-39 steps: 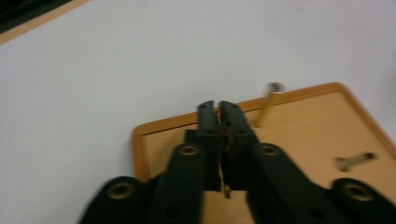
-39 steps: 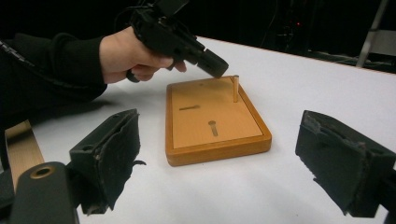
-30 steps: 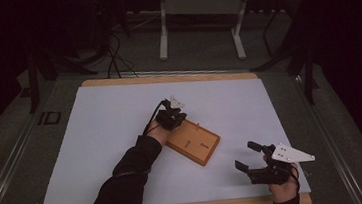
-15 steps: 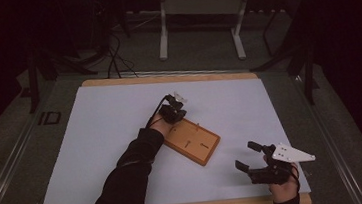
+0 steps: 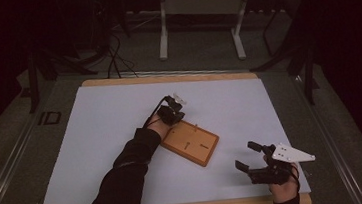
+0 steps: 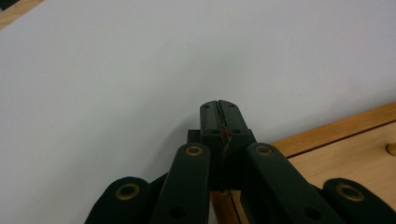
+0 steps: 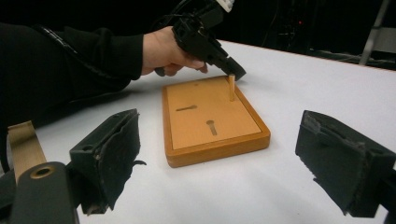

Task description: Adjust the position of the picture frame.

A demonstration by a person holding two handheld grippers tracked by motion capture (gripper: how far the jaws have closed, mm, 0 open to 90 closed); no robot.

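The left claw (image 7: 236, 73) is pinched tight, its tip at the top of a wooden peg (image 7: 231, 87) that stands upright in the wooden board (image 5: 191, 142) just beneath it. The right claw (image 5: 253, 156) gapes wide and empty above the tabletop (image 5: 95, 120), the board well ahead of it.

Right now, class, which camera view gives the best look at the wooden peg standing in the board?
The right gripper view: the peg stands upright near the board's far corner, just under the left gripper. In the high view the peg is a tiny speck. The left gripper view has a board corner and a possible peg at the frame edge.

Dark room — grey floor (image 5: 204, 49) beyond the white tabletop (image 5: 97, 135), a pale metal stand (image 5: 200, 9), black cables (image 5: 115, 63).
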